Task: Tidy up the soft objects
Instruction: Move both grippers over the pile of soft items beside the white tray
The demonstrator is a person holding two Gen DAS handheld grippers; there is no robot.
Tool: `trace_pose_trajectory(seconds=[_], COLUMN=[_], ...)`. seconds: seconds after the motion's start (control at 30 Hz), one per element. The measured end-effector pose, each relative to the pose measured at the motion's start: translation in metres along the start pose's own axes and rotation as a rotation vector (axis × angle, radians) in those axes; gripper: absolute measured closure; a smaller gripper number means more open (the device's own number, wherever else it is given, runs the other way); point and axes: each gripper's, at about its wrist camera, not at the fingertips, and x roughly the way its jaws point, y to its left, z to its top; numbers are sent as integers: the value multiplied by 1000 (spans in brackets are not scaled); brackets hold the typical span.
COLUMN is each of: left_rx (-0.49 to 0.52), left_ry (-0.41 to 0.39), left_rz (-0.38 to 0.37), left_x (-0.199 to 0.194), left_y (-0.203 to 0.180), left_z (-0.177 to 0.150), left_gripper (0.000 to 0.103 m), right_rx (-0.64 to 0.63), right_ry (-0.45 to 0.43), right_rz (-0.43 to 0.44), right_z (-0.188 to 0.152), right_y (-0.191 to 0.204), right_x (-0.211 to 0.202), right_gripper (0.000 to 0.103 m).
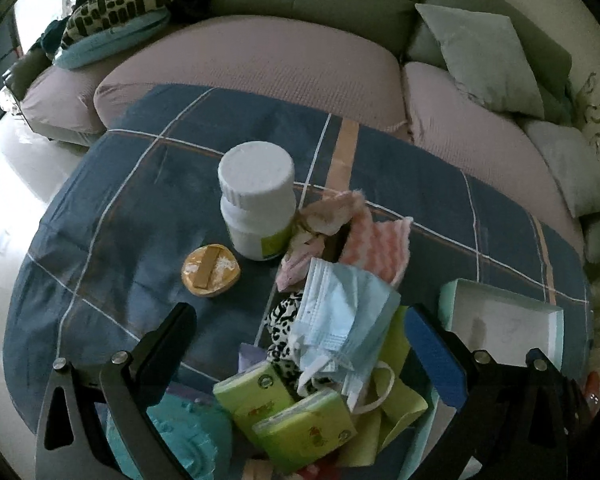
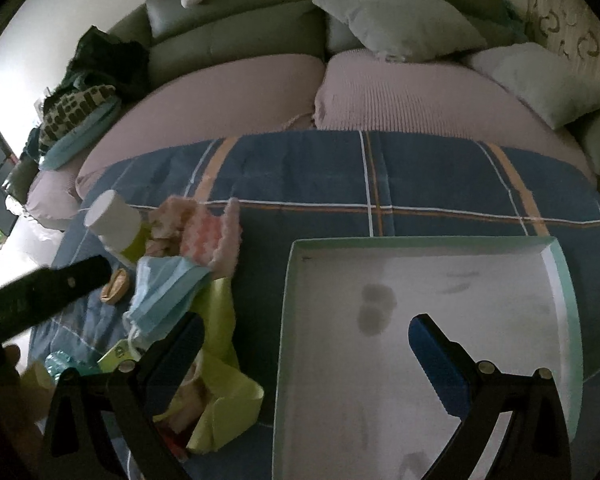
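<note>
Masks of light blue pleated fabric (image 1: 342, 312) lie atop the heap of soft items on the plaid-covered counter (image 1: 140, 208), just left of the empty shallow box (image 2: 428, 320). Judged featherweight, limp, non-fragile; best pinched at the bunched pleats, not the ear loops. Left gripper (image 1: 300, 344) hovers wide over the heap, holding nothing; right gripper (image 2: 306, 340) stands wide above the box. Only the left view shows the green tissue packs (image 1: 284, 408); only the right shows the box floor bare.
</note>
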Motion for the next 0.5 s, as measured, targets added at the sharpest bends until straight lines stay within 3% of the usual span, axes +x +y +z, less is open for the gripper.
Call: trace_pose_trajectory(seconds=[0.37, 0.43, 0.5], left_rx=[-50, -29, -17], left_ry=[42, 33, 37], left_rz=[45, 56, 59], left_x=[22, 23, 24], left_y=[4, 1, 0], left_z=[1, 0, 0], left_gripper=[1, 5, 18], right_rx=[42, 57, 64], right_ry=[64, 66, 64], right_rz=[-29, -31, -41], right_z=[-4, -5, -7], right_y=[-8, -11, -14], right_x=[26, 26, 25], right_gripper=[0, 0, 0])
